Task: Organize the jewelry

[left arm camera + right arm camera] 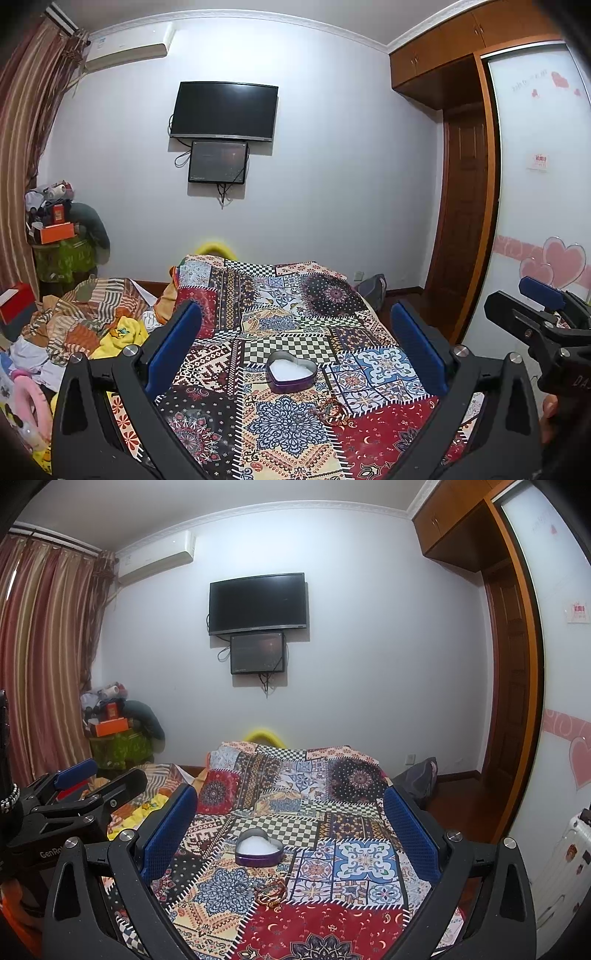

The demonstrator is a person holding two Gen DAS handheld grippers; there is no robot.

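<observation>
While both grippers, left (295, 350) and right (291, 834), hover with fingers spread wide and empty, the jewelry (271, 891) lies tangled on the bed just before the open tin (258, 849), so pickup appears pending: next, descend and pinch one piece.

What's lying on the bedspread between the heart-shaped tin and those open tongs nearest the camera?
A small tangle of jewelry, beads and gold bits, sits on the patchwork cover just in front of the heart tin. The right wrist view shows it best; both tongs are open.
</observation>
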